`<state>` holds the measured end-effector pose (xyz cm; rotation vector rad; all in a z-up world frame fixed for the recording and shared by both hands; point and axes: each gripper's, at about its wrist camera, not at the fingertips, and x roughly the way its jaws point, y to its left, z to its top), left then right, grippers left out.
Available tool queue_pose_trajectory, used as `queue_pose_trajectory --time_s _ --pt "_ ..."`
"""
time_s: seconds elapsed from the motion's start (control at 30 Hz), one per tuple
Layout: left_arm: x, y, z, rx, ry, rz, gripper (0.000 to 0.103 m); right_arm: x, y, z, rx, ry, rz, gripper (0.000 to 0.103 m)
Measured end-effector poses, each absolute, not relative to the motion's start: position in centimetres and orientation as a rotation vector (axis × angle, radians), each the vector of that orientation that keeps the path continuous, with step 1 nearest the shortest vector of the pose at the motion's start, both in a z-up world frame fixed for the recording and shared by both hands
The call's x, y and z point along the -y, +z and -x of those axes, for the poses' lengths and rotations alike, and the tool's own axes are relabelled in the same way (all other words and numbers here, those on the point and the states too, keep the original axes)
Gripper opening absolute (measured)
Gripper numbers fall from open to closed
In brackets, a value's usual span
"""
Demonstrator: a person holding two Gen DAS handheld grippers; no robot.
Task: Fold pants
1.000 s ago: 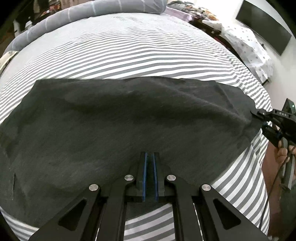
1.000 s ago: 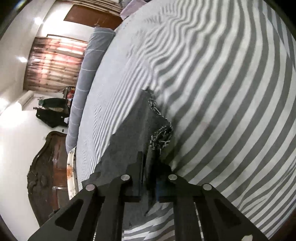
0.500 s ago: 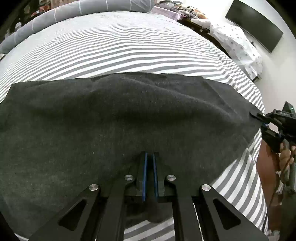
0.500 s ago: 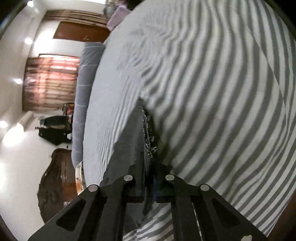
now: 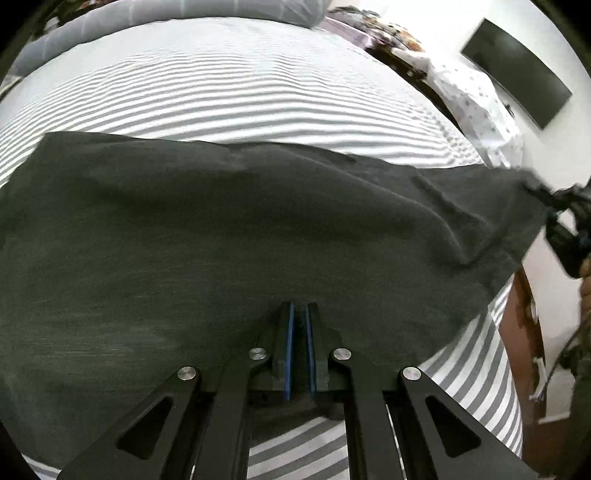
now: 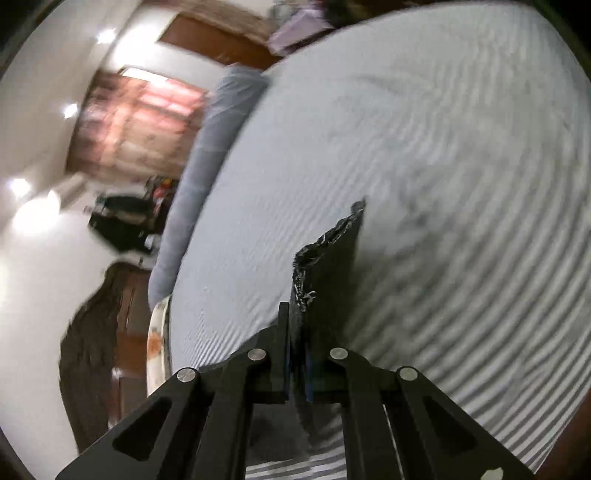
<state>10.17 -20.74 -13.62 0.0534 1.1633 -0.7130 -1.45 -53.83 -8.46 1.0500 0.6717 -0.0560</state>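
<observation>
— Left wrist view first: where did the pants (image 5: 229,236) lie?

— Spread broad and dark across the striped bed (image 5: 258,88), filling the middle of the frame from the left edge to the far right. Their near edge ran straight into the left claw (image 5: 298,347), whose blue-lined fingers were clenched on the dark fabric, almost touching each other.

— And the far right end?

— It rose off the bed toward the right claw (image 5: 546,199), which pinched that corner at the edge of the frame. The cloth between the two claws showed slack creases near the right end. A person's hand (image 5: 585,266) gripped the handle just below.

— What did the right wrist view add?

— The picture was blurred, yet the right claw (image 6: 297,354) was plainly clamped on the pants (image 6: 328,266). The fabric stood up from between its fingers as a narrow dark flap, frayed pale threads showing along its top edge, with the striped bed (image 6: 443,147) behind and below it.

— Anything beyond the bed?

— A long grey bolster (image 5: 184,11) along the far side, a dark screen (image 5: 517,70) on the white wall to the right, and a spotted white cloth (image 5: 480,107) beneath it. From the right wrist, a carved wooden headboard (image 6: 88,332) and reddish curtains (image 6: 140,122) showed, blurred.
</observation>
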Motion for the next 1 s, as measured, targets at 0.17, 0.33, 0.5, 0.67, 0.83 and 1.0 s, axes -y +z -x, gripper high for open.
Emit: queue_pose_trajectory --time_s 0.17,0.33,0.5,0.67,0.83,1.0 --pt "15.7 -12.1 -12.2 -1.149 -0.654 0.06 0.007 46.4 -3.8 -4.3 -0.736 0.116 -0.866 0.007" --pt "8.6 -9.9 -14.4 -1.097 -0.58 0.173 0.007 35.9 -2.9 -9.6 -0.843 0.29 -0.669 0.007" --pt "2.5 -8.6 -15.4 -1.054 -0.502 0.244 0.008 27.1 -6.1 -12.2 -0.96 0.398 -0.572 0.007" --pt "-1.0 -9.5 -15.1 -1.067 -0.467 0.293 0.008 20.7 -11.6 -12.6 -1.092 0.448 -0.488 0.007" --pt "-1.6 -10.8 -15.3 -1.096 -0.475 0.318 0.008 17.8 -15.1 -11.8 -1.187 0.457 -0.41 0.008" --pt "-1.3 -10.9 -15.1 -1.098 -0.491 0.311 0.008 17.3 -14.7 -11.2 -1.197 0.435 -0.378 0.034"
